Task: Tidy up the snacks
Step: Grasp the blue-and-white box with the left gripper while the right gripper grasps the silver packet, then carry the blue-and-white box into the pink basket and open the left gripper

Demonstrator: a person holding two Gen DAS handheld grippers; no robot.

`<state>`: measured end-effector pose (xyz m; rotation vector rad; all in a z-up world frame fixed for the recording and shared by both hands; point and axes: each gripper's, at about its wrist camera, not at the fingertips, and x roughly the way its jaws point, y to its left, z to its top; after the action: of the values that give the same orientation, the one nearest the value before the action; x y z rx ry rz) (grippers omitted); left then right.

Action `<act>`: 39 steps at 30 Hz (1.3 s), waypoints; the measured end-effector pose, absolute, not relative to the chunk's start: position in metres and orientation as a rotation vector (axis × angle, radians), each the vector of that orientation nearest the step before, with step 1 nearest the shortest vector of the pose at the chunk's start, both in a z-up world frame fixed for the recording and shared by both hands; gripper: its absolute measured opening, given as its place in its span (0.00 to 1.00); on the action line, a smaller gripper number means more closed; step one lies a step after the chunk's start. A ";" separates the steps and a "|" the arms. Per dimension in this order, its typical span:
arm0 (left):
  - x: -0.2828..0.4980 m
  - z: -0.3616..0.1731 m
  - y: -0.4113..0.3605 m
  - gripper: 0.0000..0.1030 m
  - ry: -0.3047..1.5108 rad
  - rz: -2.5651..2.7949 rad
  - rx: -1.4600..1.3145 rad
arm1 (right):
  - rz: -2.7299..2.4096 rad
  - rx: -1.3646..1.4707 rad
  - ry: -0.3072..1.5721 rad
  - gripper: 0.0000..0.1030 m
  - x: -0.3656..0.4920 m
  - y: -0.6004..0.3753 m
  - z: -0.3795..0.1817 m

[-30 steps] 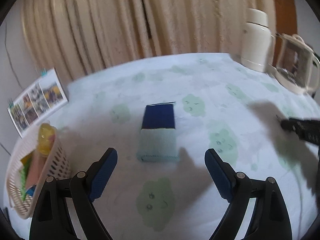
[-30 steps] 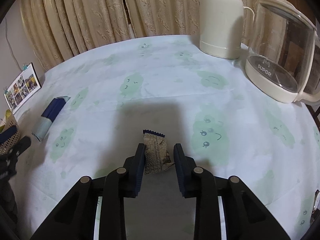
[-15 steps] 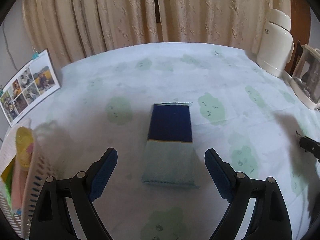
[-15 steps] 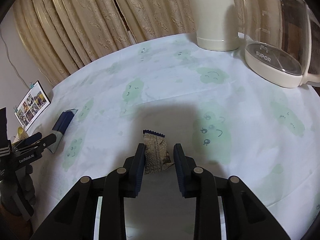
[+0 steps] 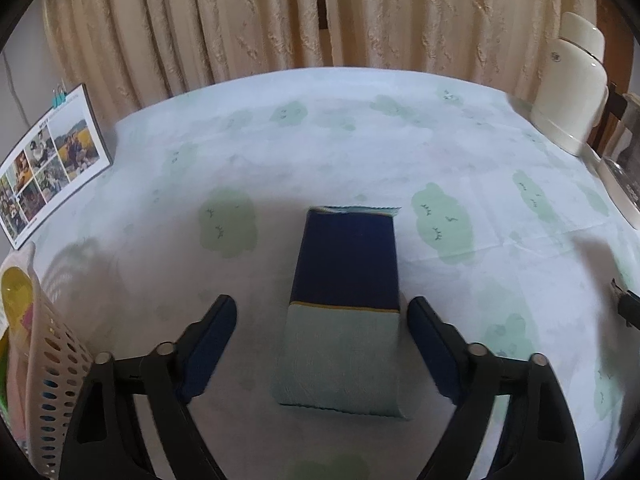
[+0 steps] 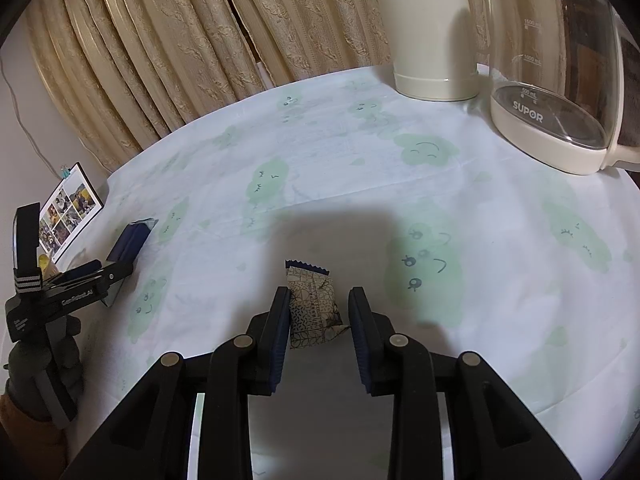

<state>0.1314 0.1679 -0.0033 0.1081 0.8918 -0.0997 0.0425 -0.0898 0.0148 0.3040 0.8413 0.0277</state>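
At the far left of the left wrist view, a pale perforated plastic basket (image 5: 52, 364) is seen at the table edge, with a yellow item (image 5: 16, 296) and other snack packets inside it. Behind it, a printed sheet of photographs held by a blue clip (image 5: 48, 160) is propped up on the table covered by a white cloth with green cloud prints (image 5: 360, 148). The left gripper (image 5: 322, 320) is held low over the cloth with its jaws spread wide, and a flat navy-blue and pale-green snack packet (image 5: 344, 312) is framed between them without being touched on either side. Further right, in the right wrist view, the right gripper (image 6: 319, 312) is held with its jaws narrowly parted around a small patterned beige and dark snack packet with a serrated blue edge (image 6: 312, 306); the packet is touched by the left jaw, while a small gap is left at the right jaw, so it is not seen to be pinched. At the far right, a cream thermos jug with a handle (image 6: 432, 28) and a clear glass kettle on a cream base marked SUPOR (image 6: 556, 72) are stood near the curtain of beige patterned fabric (image 6: 200, 40)
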 end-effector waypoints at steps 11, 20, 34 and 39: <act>0.128 -0.003 0.164 0.51 0.877 -0.145 0.096 | 0.028 0.305 0.841 0.27 0.042 -0.091 0.015; 0.122 0.002 0.163 0.50 0.851 -0.116 0.099 | 0.028 0.307 0.840 0.27 0.042 -0.091 0.015; 0.107 0.023 0.168 0.50 0.762 -0.077 0.112 | 0.058 0.323 0.794 0.27 0.037 -0.091 0.020; 0.101 0.028 0.168 0.50 0.747 -0.079 0.098 | 0.056 0.326 0.793 0.27 0.038 -0.090 0.020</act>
<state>0.1010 0.1677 0.0276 0.0980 0.7467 -0.0792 0.0376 -0.0905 0.0202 0.3256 0.7930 0.0561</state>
